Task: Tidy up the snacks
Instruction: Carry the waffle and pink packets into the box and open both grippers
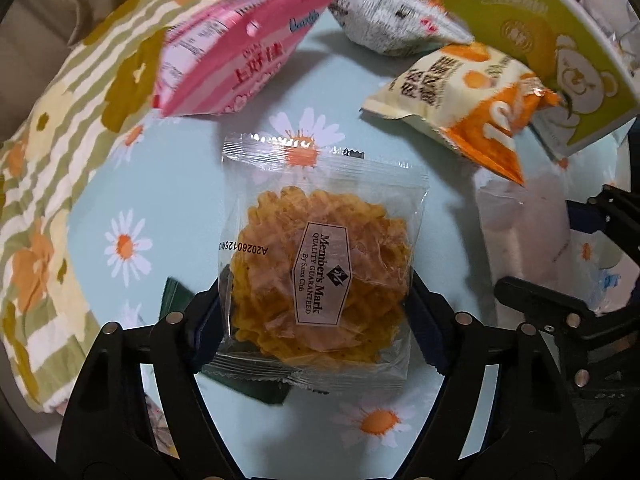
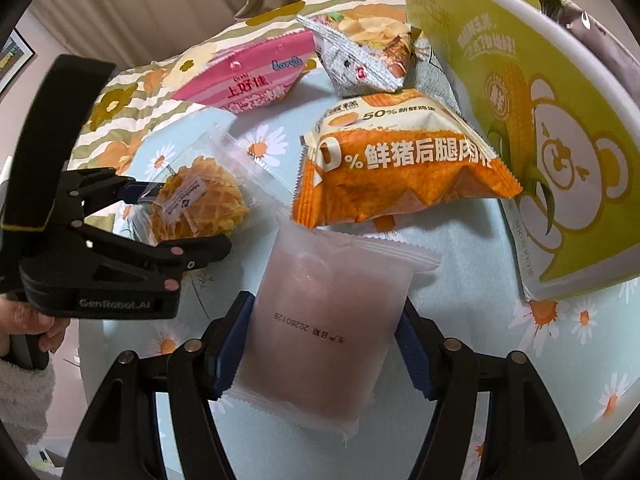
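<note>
The left tongs are pinching a clear plastic packet holding a golden lattice wafer, their blue pads pressing its two side edges. The packet is sitting low over the worktop, left of centre; whether it is resting on the cloth or just lifted cannot be told. By the look of it, this snack is very light and brittle — the wafer would likely crack under a hard squeeze, and the glossy film is probably slippery. The better hold would be on the crimped film margins rather than across the wafer itself.

To its right, the right tongs are gripping a frosted pale-pink pouch with a printed date at both long sides, near its lower half. The pouch seems soft and light, with a matte film that should slip less; its contents are hidden, so its fragility cannot be judged.

Further back, going left to right, a pink puffed snack bag, a silver crisp bag and an orange-and-cream puffed bag are lying near one another, and a large green-and-yellow paper tub with a bear and corn print is standing at the far right — probably the place for sorted snacks.

The round worktop, covered in a pale-blue daisy-print cloth, is looking smooth and flat. A striped floral quilt is lying beyond its left edge, with beige curtains behind — the room is appearing domestic and dim.
</note>
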### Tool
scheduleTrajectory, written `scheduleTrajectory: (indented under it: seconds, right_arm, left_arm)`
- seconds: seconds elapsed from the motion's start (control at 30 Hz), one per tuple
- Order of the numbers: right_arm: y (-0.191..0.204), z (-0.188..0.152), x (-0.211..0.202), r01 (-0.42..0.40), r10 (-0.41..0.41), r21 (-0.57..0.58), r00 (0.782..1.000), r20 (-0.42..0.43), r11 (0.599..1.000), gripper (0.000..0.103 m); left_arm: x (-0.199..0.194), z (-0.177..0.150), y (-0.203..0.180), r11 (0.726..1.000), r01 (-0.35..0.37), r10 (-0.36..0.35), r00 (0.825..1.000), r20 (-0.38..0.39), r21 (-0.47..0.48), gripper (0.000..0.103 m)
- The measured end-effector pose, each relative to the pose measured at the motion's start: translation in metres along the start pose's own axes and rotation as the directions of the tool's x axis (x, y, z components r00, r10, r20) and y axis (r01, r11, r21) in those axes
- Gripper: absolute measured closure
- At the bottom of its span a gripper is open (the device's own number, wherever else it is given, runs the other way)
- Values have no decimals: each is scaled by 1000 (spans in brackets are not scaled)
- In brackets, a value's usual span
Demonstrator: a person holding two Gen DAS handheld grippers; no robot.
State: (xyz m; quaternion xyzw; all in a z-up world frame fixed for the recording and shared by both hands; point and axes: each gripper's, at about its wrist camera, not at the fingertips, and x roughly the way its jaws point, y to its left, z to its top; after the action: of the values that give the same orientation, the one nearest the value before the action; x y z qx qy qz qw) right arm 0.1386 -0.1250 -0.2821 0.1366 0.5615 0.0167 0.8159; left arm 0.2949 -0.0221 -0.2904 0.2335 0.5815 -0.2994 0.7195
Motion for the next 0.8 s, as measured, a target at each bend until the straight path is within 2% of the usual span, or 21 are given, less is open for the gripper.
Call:
scheduleTrajectory:
  seconds: [0.23, 0.4, 0.63, 0.73, 0.8]
  right_arm:
    - [15, 13, -41, -43, 46, -50, 997, 67, 998, 40]
    - [21, 25, -78, -84, 97, -100, 987, 130, 991, 41]
    - [10, 53, -129, -148, 181, -150, 954, 237, 977, 41]
    - [-6, 66, -151, -167, 213, -181, 937, 275, 969, 41]
    - [-21, 76, -164, -173, 226, -195, 929, 292, 965, 41]
  left_arm:
    - [-44, -7, 6, 997, -18, 23, 997, 67, -79, 27]
    - [-87, -11, 10, 991, -42, 61, 987, 148, -128, 27]
    - [-142, 2, -11, 978, -80, 127, 961, 247, -193, 27]
    - [-159, 15, -24, 967, -92, 157, 949, 274, -236, 27]
    - [-169, 25, -34, 958, -76, 159, 942, 295, -275, 27]
